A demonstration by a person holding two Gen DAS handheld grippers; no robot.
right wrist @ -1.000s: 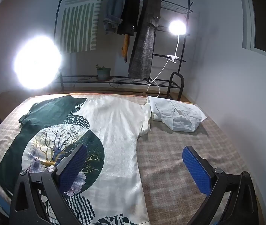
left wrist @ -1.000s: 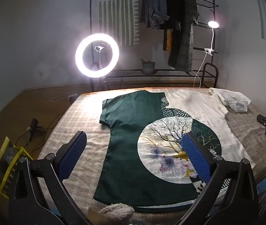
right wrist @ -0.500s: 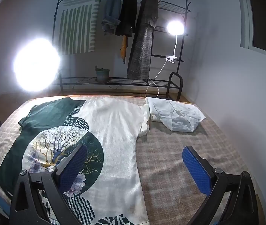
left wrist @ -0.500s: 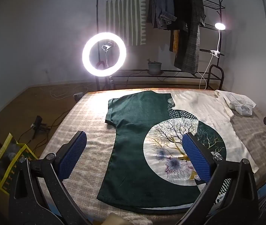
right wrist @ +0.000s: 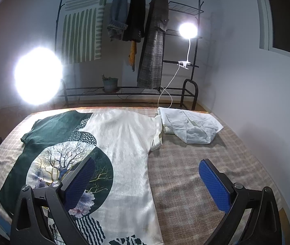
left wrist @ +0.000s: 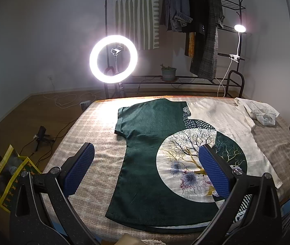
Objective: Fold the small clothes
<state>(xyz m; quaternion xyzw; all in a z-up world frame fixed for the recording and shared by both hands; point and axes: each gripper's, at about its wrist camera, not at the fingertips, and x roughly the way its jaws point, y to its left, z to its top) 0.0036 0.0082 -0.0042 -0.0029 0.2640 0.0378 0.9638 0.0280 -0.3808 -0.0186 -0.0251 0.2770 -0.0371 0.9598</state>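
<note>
T-shirt, half dark green, half cream, with a round tree print, lies spread flat and face up on the bed; collar toward the far edge, hem at the near edge, green sleeve toward the far left corner, cream sleeve toward the far right; no fold started by the look of it.

Cream sleeve is already bunched and turned under; it sits just beside, perhaps touching, a crumpled white garment at the far right corner.

Left hand-held gripper hangs above the near left part of the shirt, jaws wide apart, nothing between them; right hand-held gripper hangs over the cream side's long edge, equally wide, equally empty.

Risks, as I judge them:
- pinching only the top layer at hem or shoulder; the back layer stays behind and the fold skews;
- catching the checked bed cover together with the shirt; the cloth looks thin and lies tight on it;
- lifting the cream side without first straightening the bunched sleeve; a lump gets locked into the fold;
- dragging the white garment along, given how close it lies;
- uneven lift between the two sides; the hem at the near edge could slip off the bed;
- glare from the ring light washes out the far edge; the collar line is hard to read.
</note>
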